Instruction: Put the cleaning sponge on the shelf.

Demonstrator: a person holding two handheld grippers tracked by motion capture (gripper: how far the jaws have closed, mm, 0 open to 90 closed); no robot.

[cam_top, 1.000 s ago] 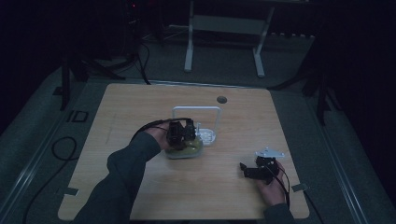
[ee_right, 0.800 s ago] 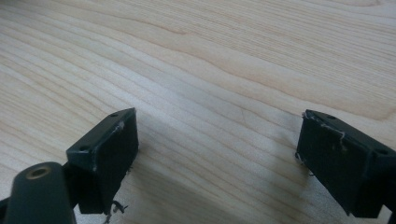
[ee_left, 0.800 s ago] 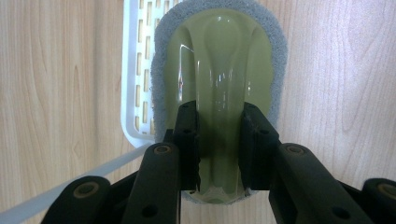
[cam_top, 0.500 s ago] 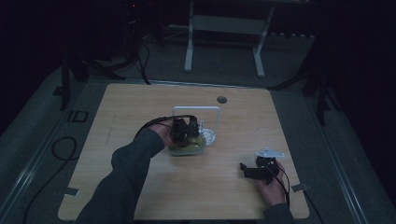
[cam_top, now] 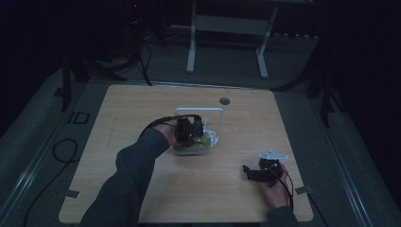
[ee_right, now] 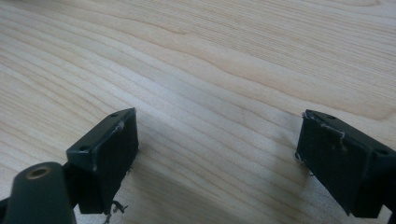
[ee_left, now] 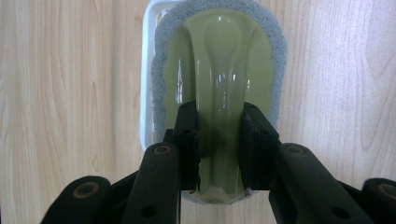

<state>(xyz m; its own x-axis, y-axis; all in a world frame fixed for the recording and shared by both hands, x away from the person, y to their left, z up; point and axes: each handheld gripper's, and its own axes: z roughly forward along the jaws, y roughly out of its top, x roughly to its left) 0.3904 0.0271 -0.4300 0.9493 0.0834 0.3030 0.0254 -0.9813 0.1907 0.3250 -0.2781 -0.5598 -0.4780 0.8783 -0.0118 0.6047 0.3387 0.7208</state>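
Since a moment ago the left hand-held gripper (cam_top: pixel 195 128) has slid a little rightward with the green scrubber, while the right one has stayed put. Largest first: the wooden counter (cam_top: pixel 132 113) carries everything. Near its middle stands a white frame (cam_top: pixel 198 110), and touching its front lies the green scrubber (ee_left: pixel 219 70) with its grey pad edge, resting partly on a white tray (ee_left: pixel 145 93). The left hand-held gripper is clamped on the scrubber's raised green handle. Well to the right of the scrubber, the right hand-held gripper (ee_right: pixel 217 161) sits low over bare counter, its jaws wide apart.
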